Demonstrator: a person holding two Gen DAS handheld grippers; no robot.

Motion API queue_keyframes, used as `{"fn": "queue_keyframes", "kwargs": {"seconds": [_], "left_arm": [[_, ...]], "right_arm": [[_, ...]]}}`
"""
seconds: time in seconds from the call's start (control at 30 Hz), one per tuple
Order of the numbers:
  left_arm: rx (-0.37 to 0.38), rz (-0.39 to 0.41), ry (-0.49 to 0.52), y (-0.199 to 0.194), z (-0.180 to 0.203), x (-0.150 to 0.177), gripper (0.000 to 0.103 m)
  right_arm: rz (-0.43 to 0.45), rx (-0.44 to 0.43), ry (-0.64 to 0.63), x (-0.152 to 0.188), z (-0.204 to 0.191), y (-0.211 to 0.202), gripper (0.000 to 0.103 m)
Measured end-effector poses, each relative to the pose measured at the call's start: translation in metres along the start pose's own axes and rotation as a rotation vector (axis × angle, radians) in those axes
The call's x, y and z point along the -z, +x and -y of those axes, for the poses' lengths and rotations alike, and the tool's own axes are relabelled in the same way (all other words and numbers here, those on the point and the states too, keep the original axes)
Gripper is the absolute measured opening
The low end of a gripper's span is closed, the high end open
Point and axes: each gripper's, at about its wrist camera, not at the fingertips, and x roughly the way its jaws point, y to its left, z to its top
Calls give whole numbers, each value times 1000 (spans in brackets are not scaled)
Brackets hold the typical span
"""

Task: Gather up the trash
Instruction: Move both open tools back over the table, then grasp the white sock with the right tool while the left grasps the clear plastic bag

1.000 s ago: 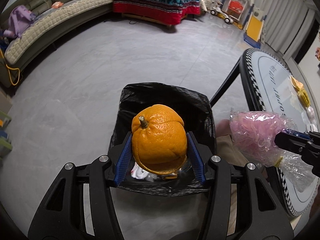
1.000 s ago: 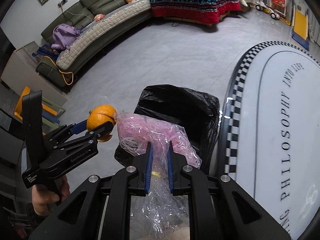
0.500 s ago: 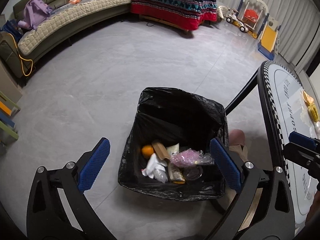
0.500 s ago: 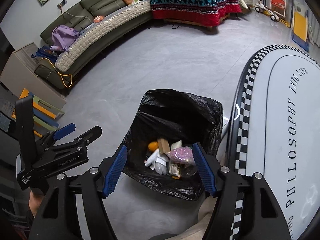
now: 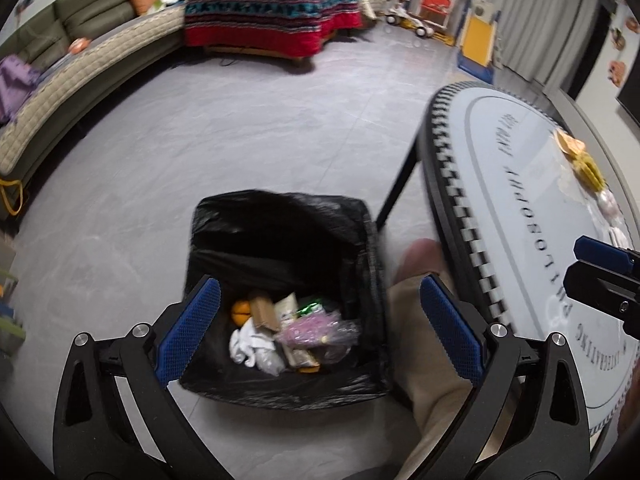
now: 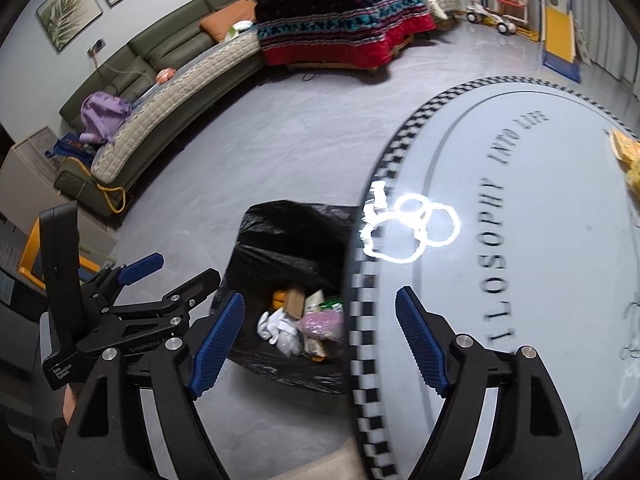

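A bin lined with a black bag [image 5: 280, 224] [image 6: 288, 232] stands on the floor beside the round table. Inside lie an orange [image 5: 241, 312] [image 6: 279, 299], a pink plastic bag [image 5: 316, 326] [image 6: 322, 322], white tissue [image 5: 252, 346] and other wrappers. My left gripper [image 5: 320, 330] is open and empty above the bin. My right gripper [image 6: 320, 334] is open and empty, over the bin's right side and the table edge. More trash, yellow-orange peel [image 5: 580, 160] [image 6: 626, 152] and pale wrappers [image 5: 608, 204], lies on the table's far side.
The round table [image 5: 520, 200] [image 6: 520, 184] with a checkered rim is at the right. My knee in beige trousers [image 5: 424, 320] is between bin and table. A sofa [image 6: 160, 92], a covered table [image 6: 340, 32] and toys [image 5: 440, 20] stand far off.
Both grippers opened; the orange and the pink plastic bag dropped into the bin. Both views have since swung right toward the table.
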Motion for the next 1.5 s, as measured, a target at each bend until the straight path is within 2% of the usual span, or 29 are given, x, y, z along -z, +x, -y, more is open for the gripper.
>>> {"fn": "queue_keyframes", "kwargs": {"seconds": [0.3, 0.6, 0.8, 0.97, 1.13, 1.5], "left_arm": [[98, 0, 173, 15, 114, -38, 97], [204, -31, 324, 33, 223, -50, 97], [245, -43, 405, 45, 288, -59, 97], [269, -62, 455, 55, 337, -67, 97], [280, -70, 464, 64, 373, -76, 97], [257, -104, 480, 96, 452, -86, 97]], "right_arm": [[63, 112, 150, 1, 108, -47, 83], [95, 200, 296, 18, 208, -86, 83], [106, 289, 365, 25, 273, -104, 83], [82, 404, 400, 28, 330, -114, 83], [43, 466, 451, 32, 383, -117, 83], [-83, 548, 399, 31, 436, -94, 83]]}}
